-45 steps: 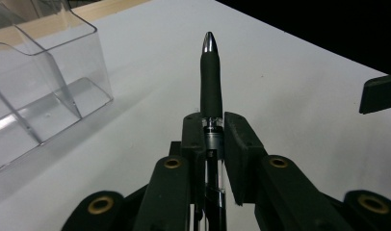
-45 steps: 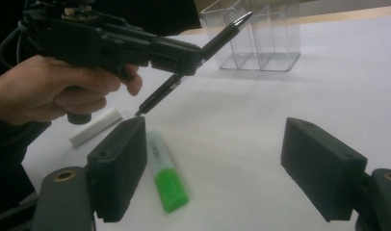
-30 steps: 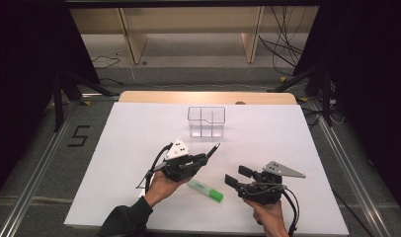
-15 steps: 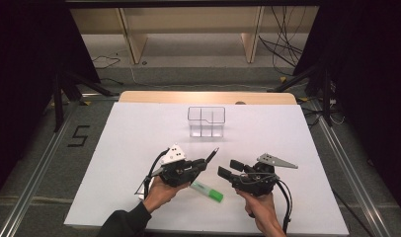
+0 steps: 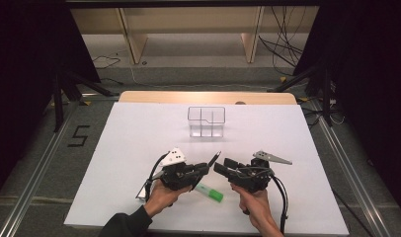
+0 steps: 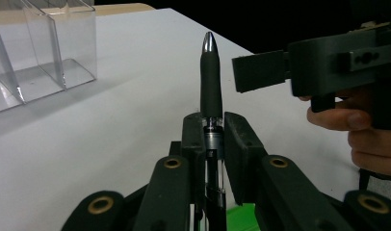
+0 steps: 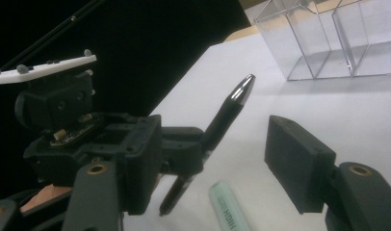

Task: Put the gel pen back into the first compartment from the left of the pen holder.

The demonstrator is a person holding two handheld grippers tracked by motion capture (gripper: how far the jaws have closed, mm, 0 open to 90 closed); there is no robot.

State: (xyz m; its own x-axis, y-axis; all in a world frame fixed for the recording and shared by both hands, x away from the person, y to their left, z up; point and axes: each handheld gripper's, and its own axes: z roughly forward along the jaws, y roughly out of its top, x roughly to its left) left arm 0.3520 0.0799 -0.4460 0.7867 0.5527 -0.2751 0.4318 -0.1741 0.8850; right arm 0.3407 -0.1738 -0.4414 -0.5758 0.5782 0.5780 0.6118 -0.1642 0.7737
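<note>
My left gripper (image 5: 204,168) is shut on a black pen (image 5: 214,159) whose silver tip points up and away. In the left gripper view the pen (image 6: 211,82) stands straight up between the jaws of the left gripper (image 6: 214,121). My right gripper (image 5: 224,166) is open just to the right, its jaws facing the pen. In the right gripper view the pen (image 7: 226,115) leans between the two spread jaws of the right gripper (image 7: 217,139) without touching them. A green highlighter (image 5: 211,192) lies on the white table (image 5: 139,138) below both grippers.
A clear plastic organiser (image 5: 206,121) with several compartments stands at the middle back of the table; nothing shows inside it. The same organiser (image 6: 39,48) sits far left in the left gripper view. A wooden edge and shelving lie beyond the table.
My right gripper has moved left, close to the pen. My left gripper has come slightly nearer the person, still shut on the pen. The highlighter has not moved.
</note>
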